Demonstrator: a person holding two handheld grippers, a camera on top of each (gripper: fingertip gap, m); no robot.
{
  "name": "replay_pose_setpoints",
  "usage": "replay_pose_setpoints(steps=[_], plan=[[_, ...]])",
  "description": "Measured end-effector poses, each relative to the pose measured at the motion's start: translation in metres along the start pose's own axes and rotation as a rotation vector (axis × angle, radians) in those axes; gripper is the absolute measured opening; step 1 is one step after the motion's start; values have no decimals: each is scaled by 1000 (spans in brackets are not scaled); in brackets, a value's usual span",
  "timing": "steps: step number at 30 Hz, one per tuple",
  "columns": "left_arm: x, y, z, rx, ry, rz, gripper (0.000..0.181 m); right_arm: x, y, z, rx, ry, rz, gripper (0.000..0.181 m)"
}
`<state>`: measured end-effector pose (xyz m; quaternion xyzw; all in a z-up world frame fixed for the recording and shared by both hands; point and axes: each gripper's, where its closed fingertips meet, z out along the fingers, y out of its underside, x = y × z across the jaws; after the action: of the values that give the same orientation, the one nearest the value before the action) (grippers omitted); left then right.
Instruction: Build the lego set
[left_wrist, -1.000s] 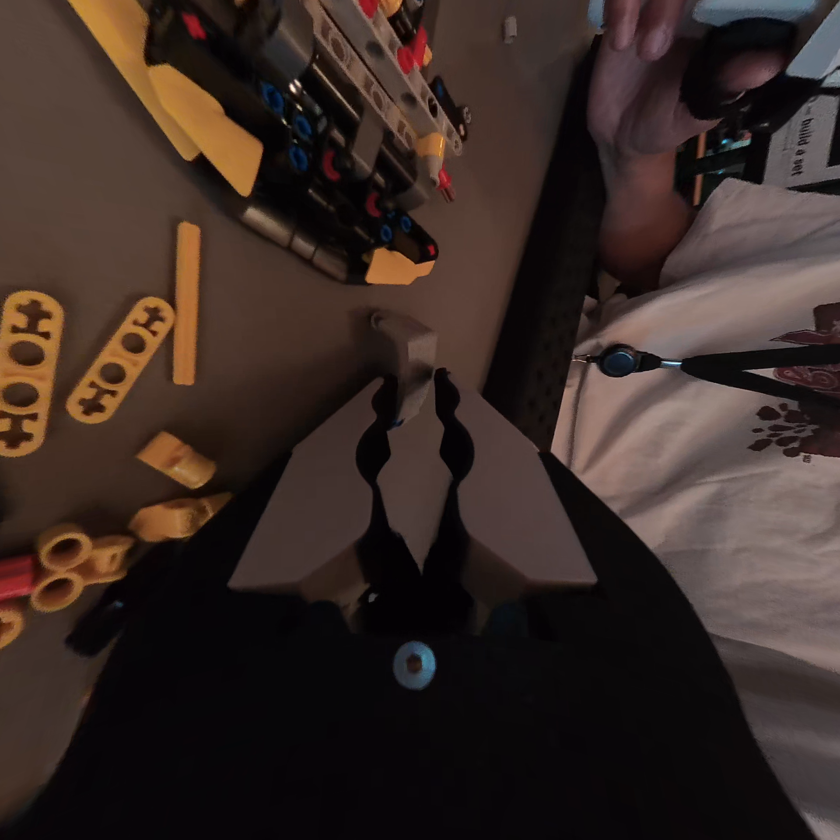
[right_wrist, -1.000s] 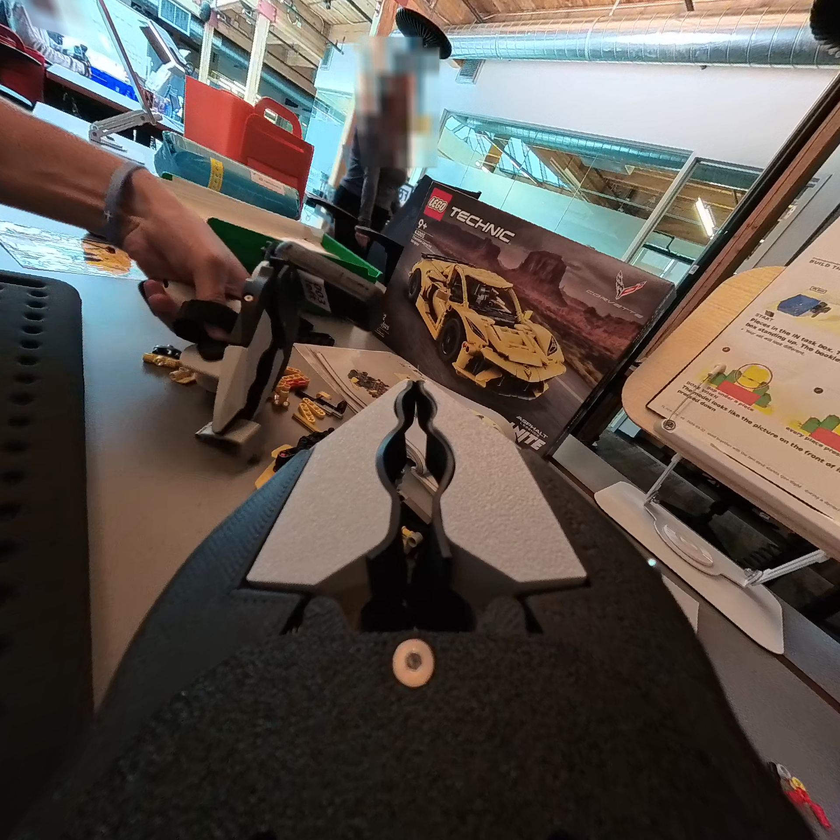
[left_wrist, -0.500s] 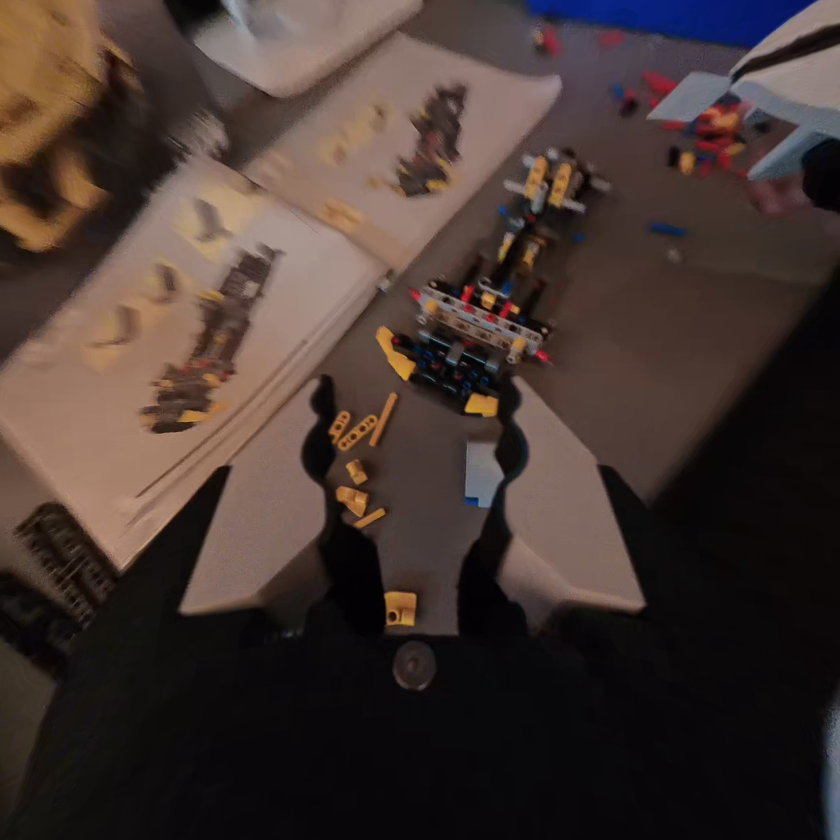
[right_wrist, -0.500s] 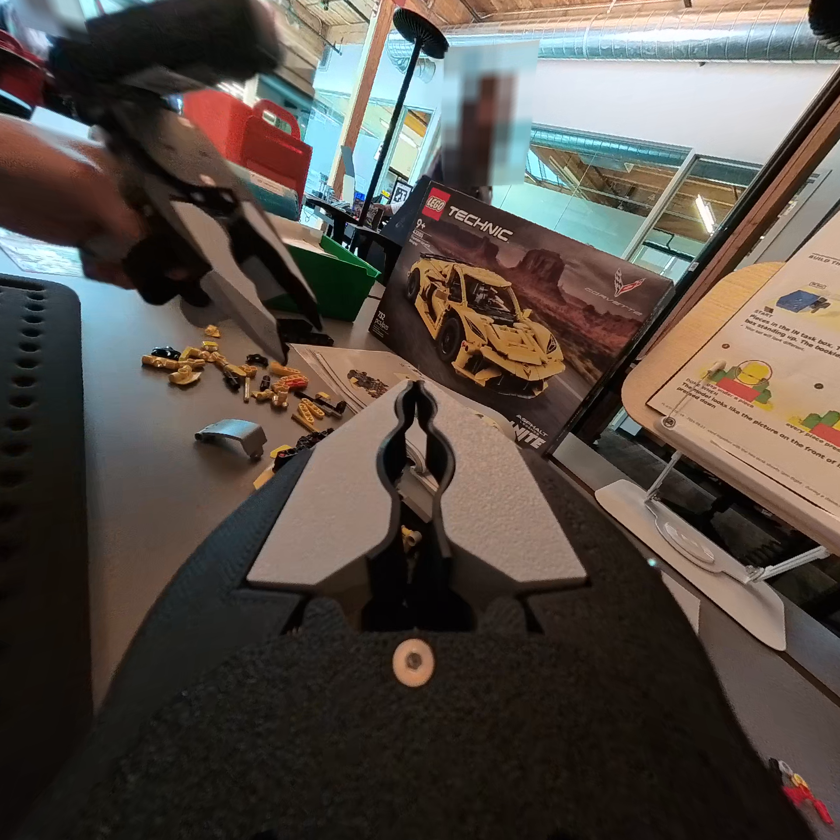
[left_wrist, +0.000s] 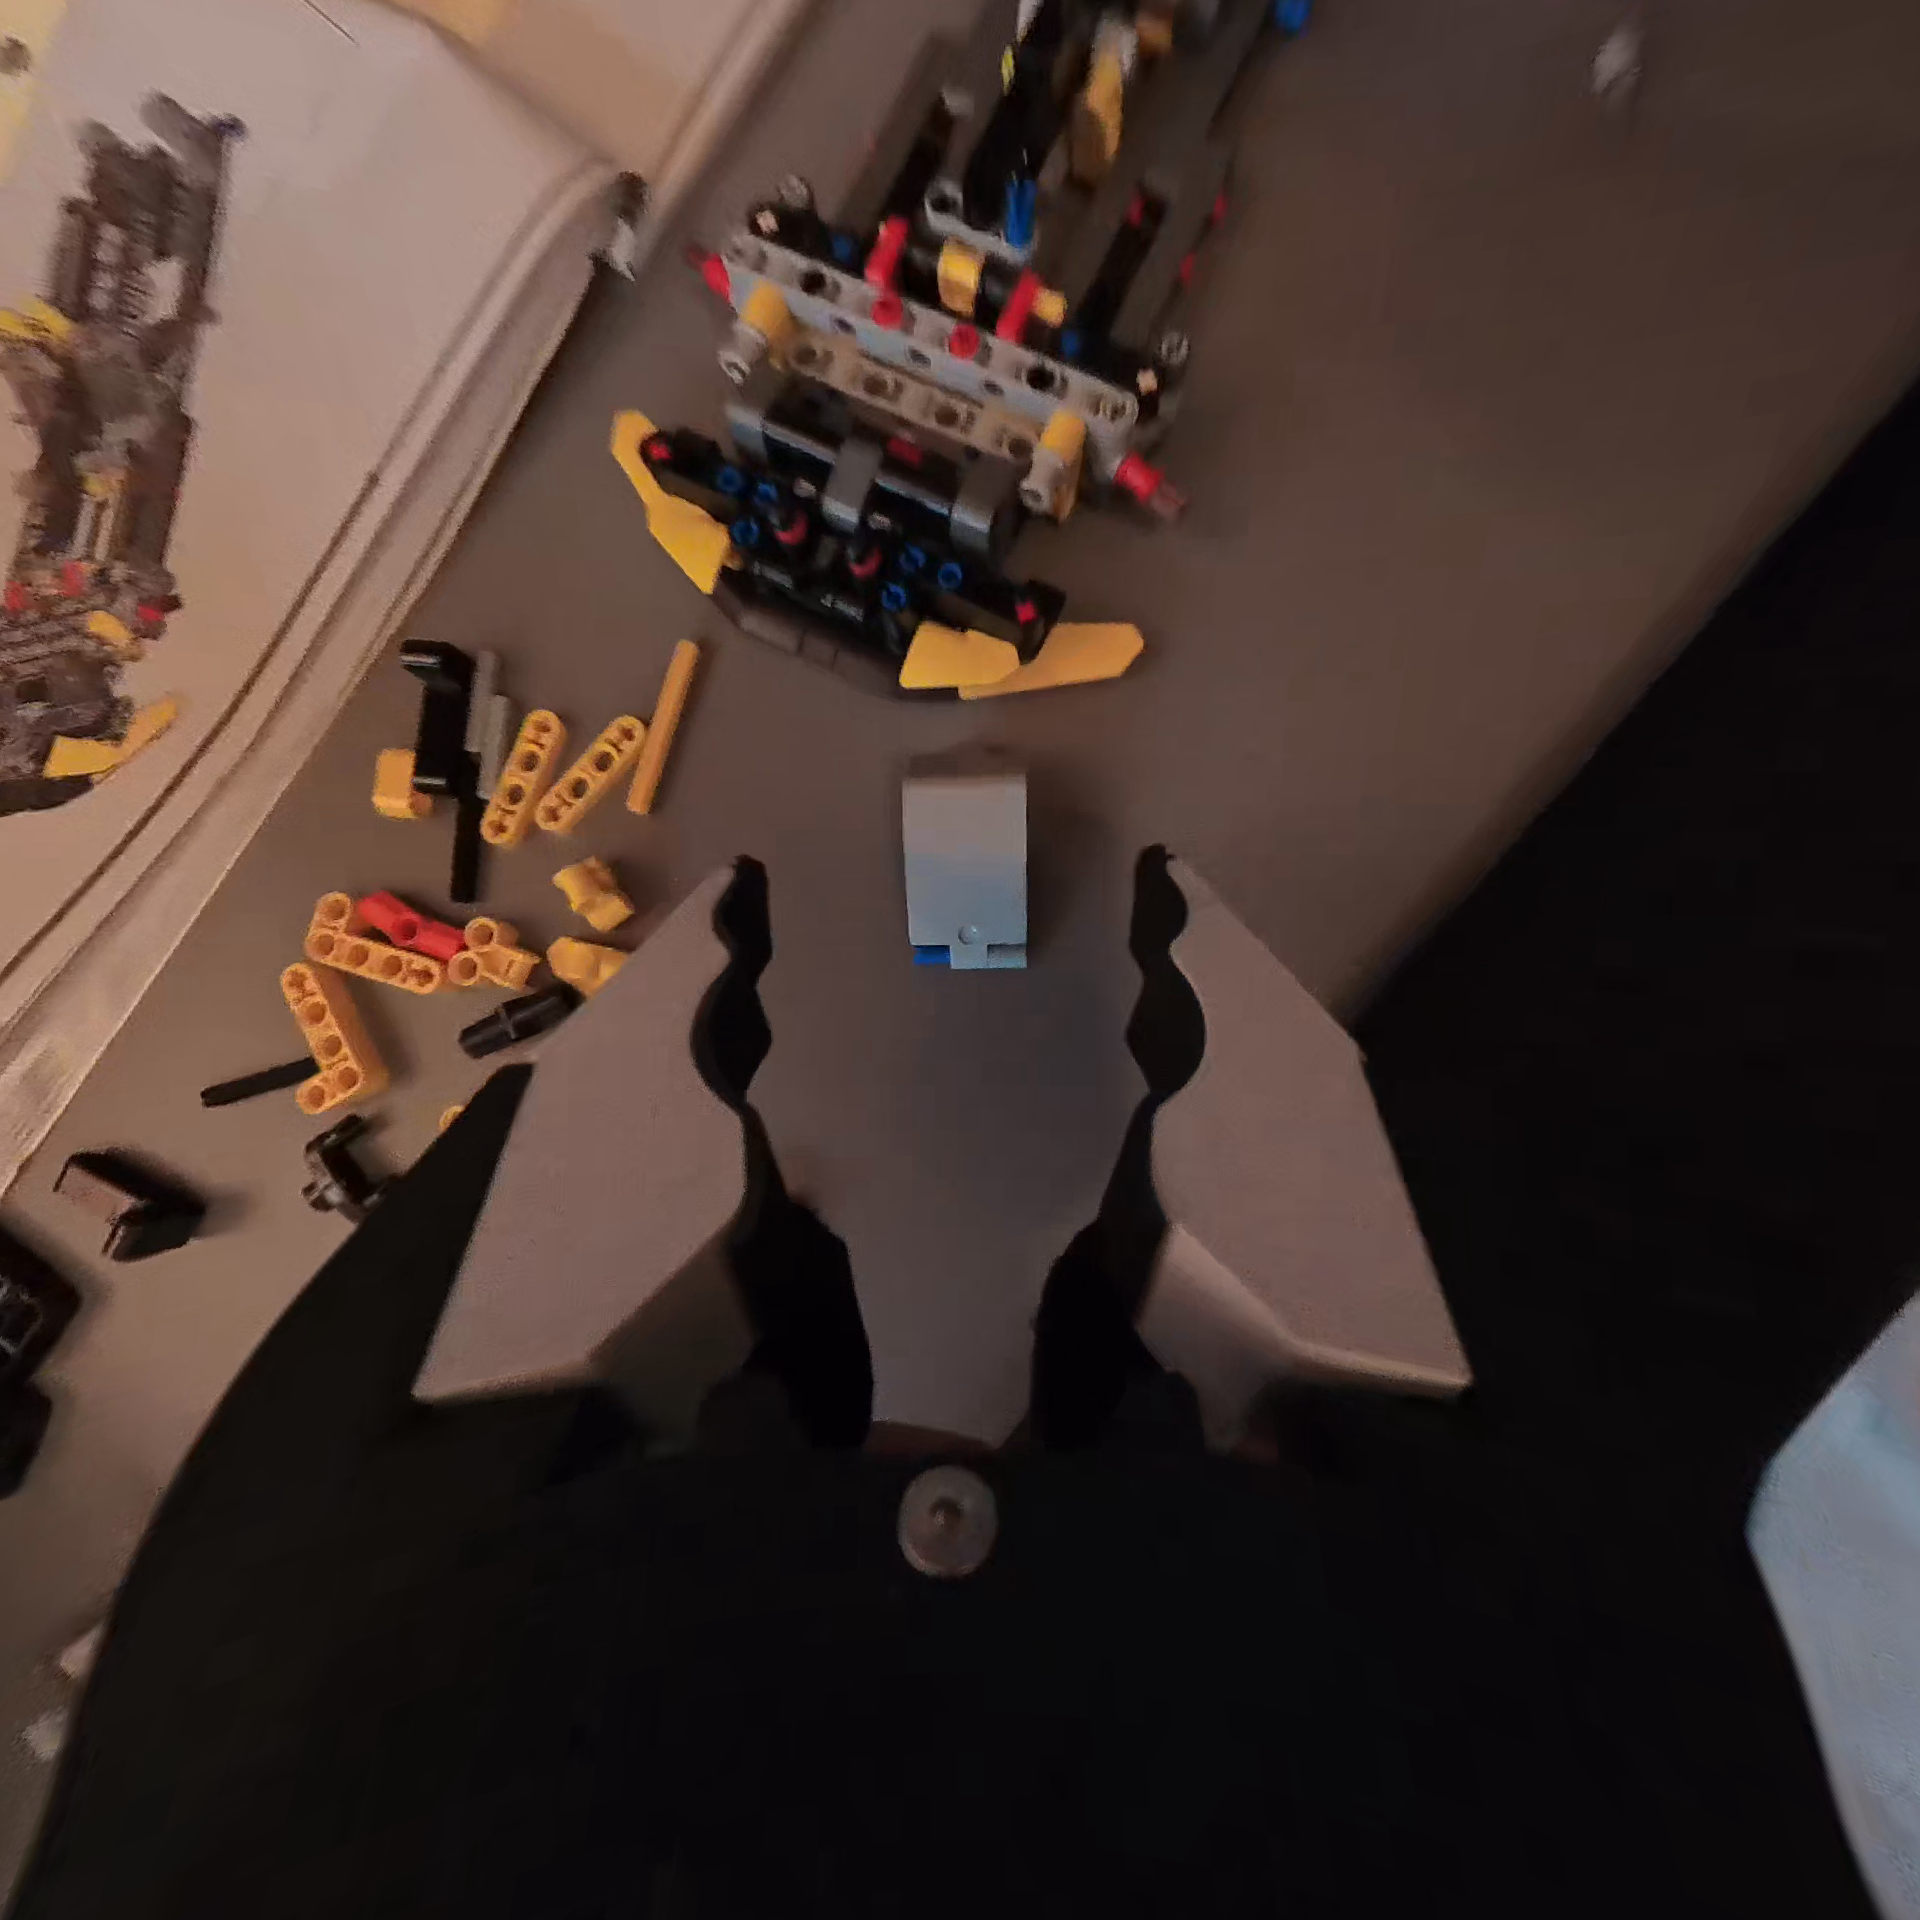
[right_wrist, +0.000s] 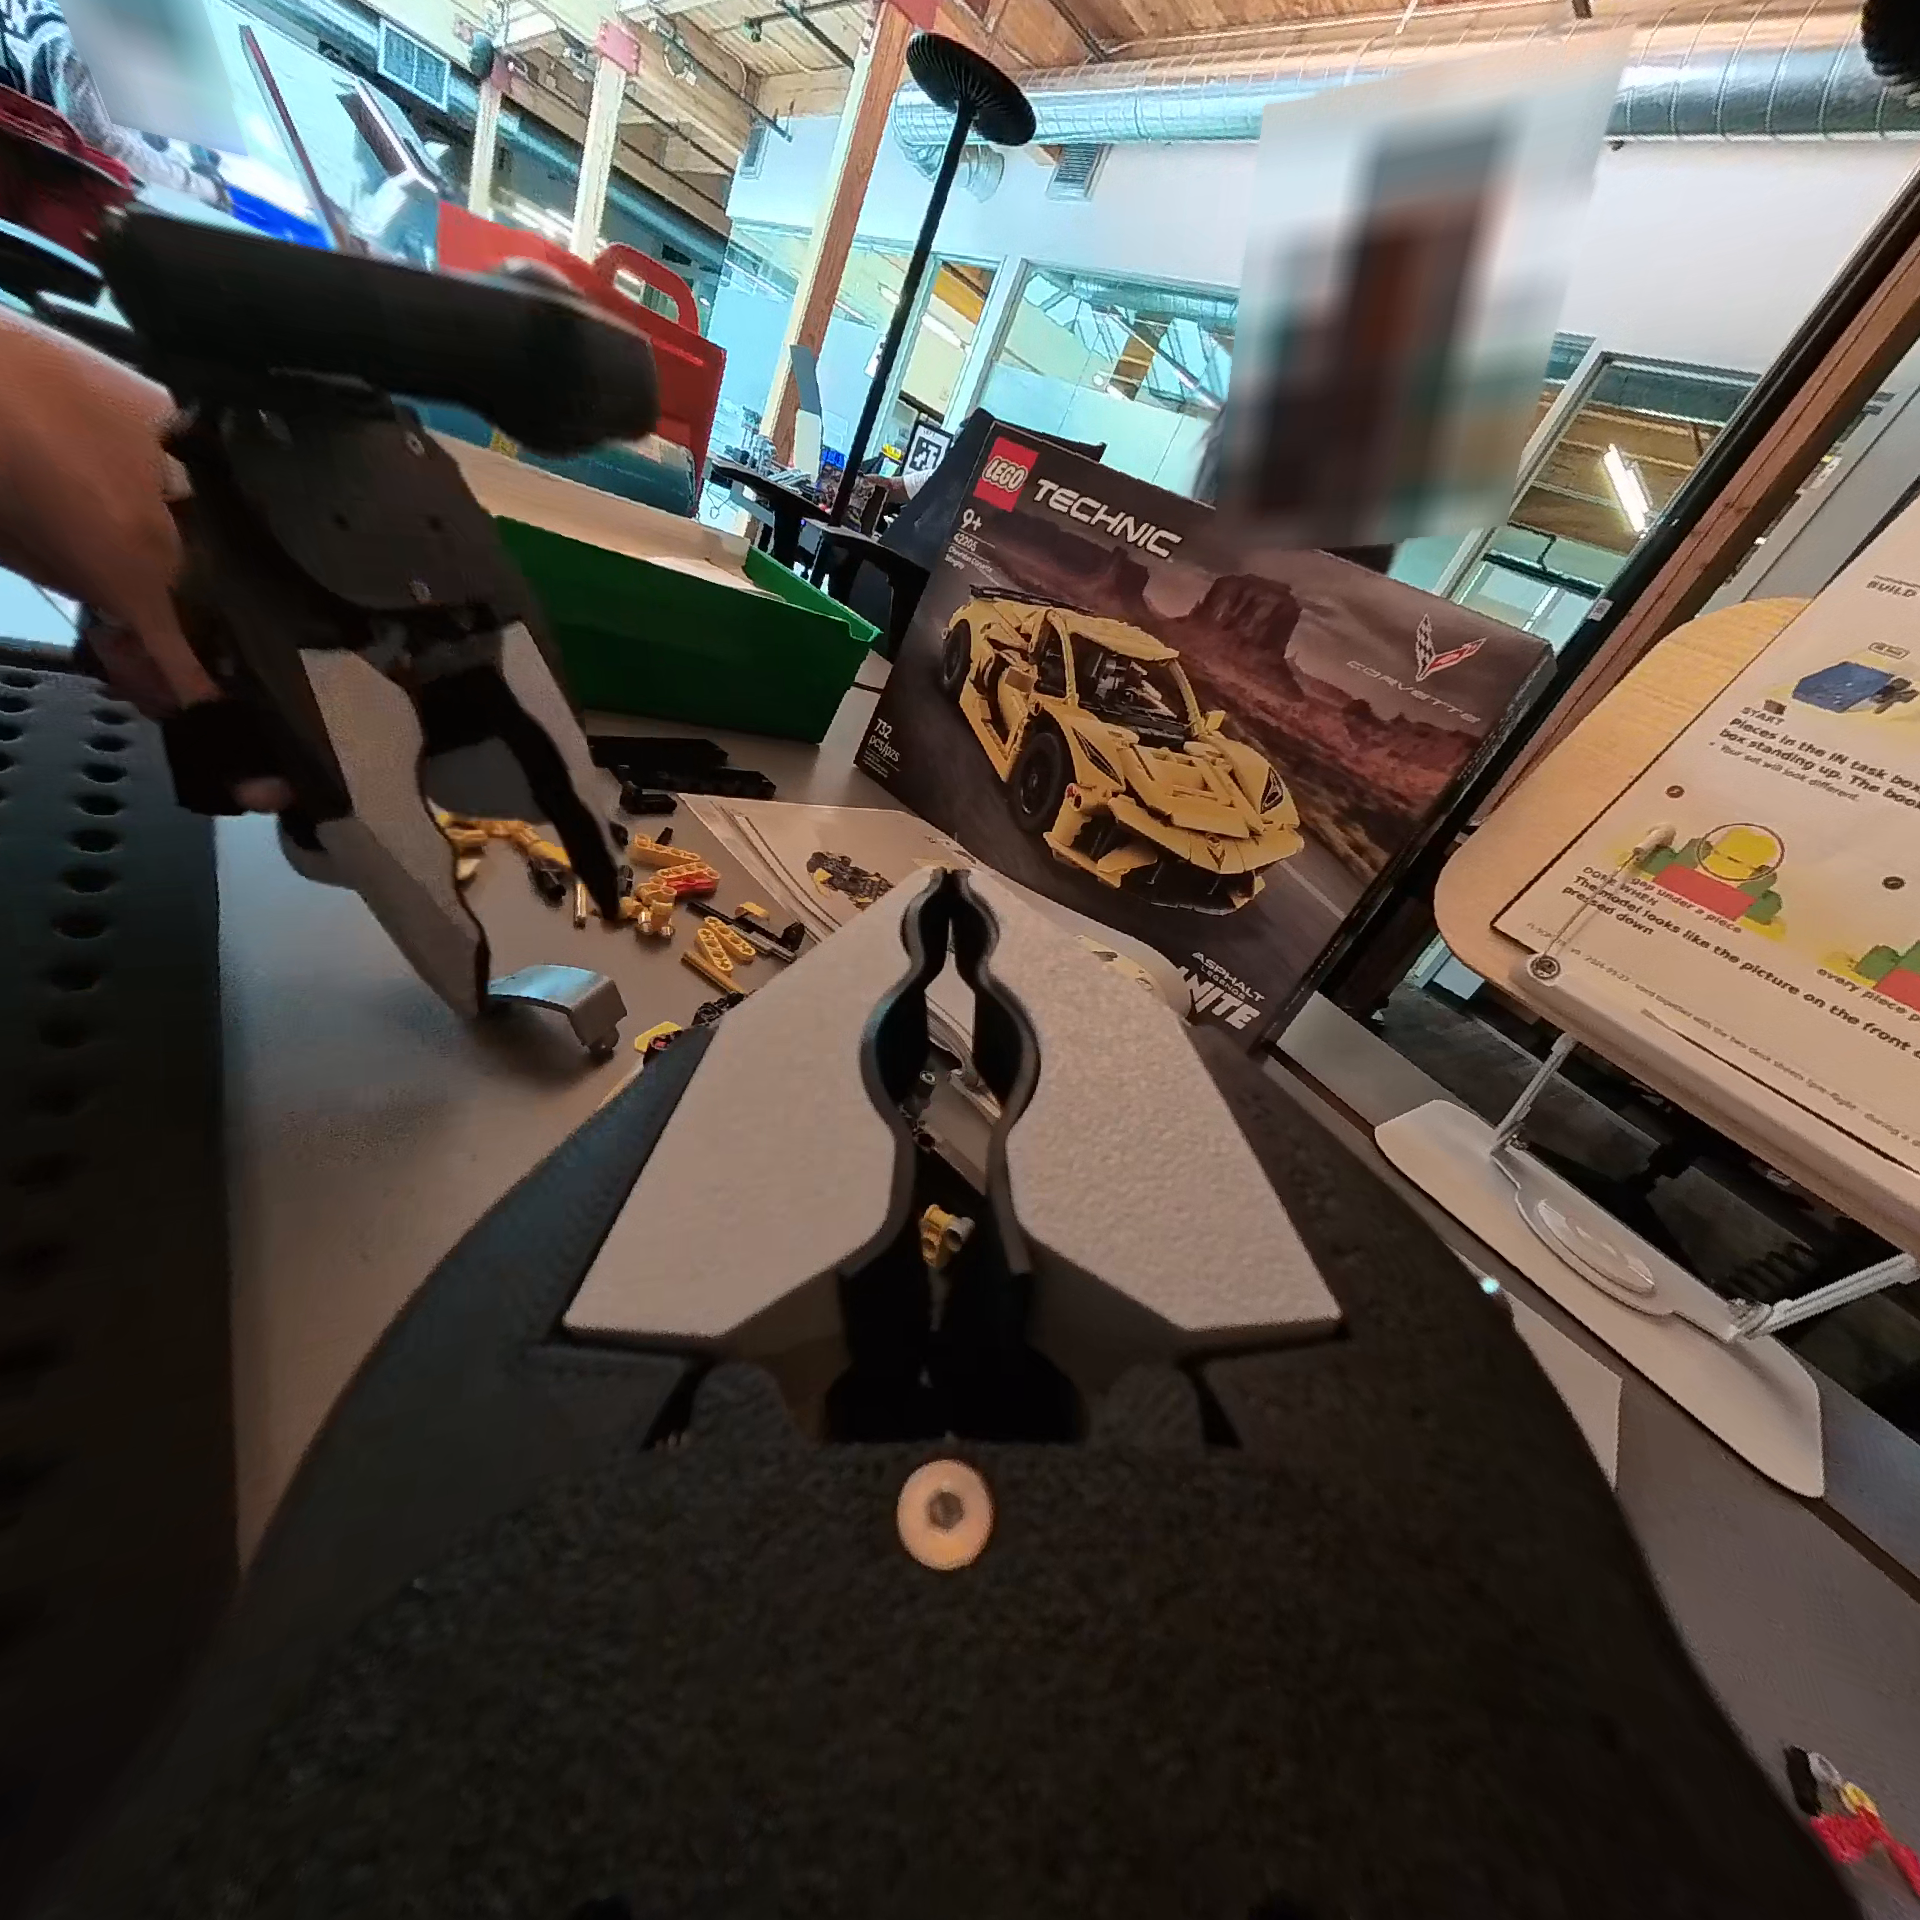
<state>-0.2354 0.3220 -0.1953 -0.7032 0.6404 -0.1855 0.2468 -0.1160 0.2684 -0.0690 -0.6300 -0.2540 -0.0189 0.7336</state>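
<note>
On the grey table (left_wrist: 1455, 436), near its edge, a grey curved panel (left_wrist: 966, 868) lies flat just short of the half-built model (left_wrist: 904, 457). The left gripper (left_wrist: 945, 883) gapes wide over it, holding nothing; one fingertip (right_wrist: 462, 961) nearly touches the panel. The right gripper (right_wrist: 951, 883) is pinched closed, empty.

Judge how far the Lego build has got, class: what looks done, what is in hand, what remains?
Done: a partly built chassis of black, grey and yellow pieces stands on the table. In hand: nothing. The left claw is open over a grey curved panel that lies loose; the right claw is shut and empty. Left: the panel and the scattered loose pieces are unattached, so most of the car remains.
</note>
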Motion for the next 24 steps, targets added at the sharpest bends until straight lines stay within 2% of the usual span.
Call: replay_pose_setpoints(steps=[4, 7, 17, 18, 20, 22, 24], plan=[[3, 1, 10, -56, 39, 25, 34, 1, 1, -1, -4, -1, 5, 0], [0, -1, 11, -58, 33, 24, 28, 1, 1, -1, -2, 0, 7, 0], [-8, 5, 15, -52, 24, 40, 24, 0, 1, 0, -5, -3, 4, 0], [-8, 0, 13, -17, 43, 29, 24, 0, 1, 0, -5, -3, 6, 0], [-5, -28, -1, 186, 185, -108, 24, 1, 1, -1, 0, 1, 10, 0], [1, -69, -32, 461, 492, -334, 24, 4, -3, -1, 15, 9, 13, 0], [-9, -111, -73, 770, 783, -536, 24, 10, -16, 2, 67, 32, 21, 0]])
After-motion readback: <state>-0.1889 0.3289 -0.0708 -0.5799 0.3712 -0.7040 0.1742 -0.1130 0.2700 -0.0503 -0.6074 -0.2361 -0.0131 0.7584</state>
